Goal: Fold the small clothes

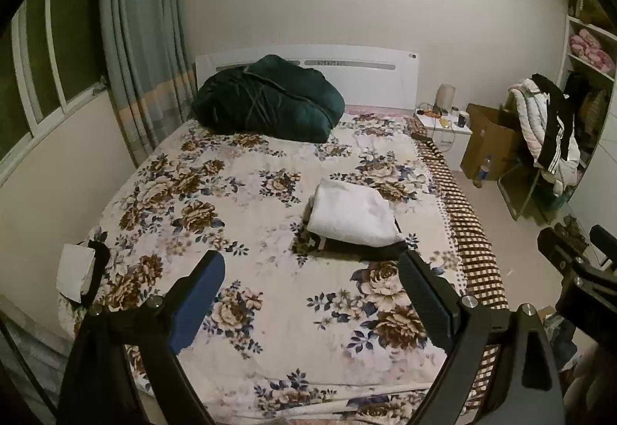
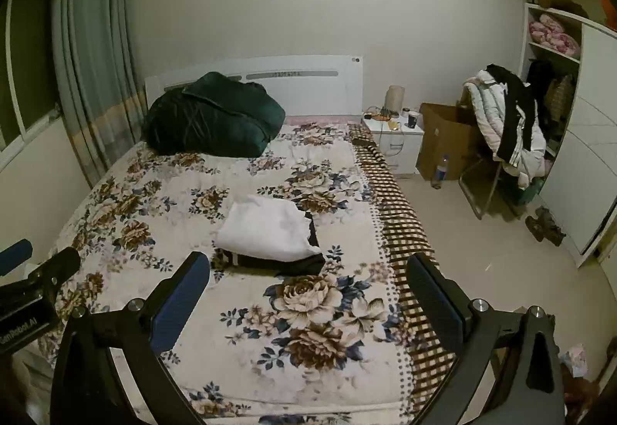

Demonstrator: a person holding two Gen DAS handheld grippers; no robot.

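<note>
Both grippers hang over the bed's near end, jaws spread wide and holding nothing; the left gripper [image 1: 312,294] and right gripper [image 2: 308,290] look backed off between garments. Ahead of them a folded white cloth [image 1: 353,216] rests on a folded dark garment [image 1: 370,249], probably a finished stack; its long axis runs across the flowered bedspread [image 1: 231,193], ahead-left to nearer-right.

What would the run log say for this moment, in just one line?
left gripper: open, holding nothing | right gripper: open, holding nothing | folded white cloth on dark garment | bed: both above
</note>
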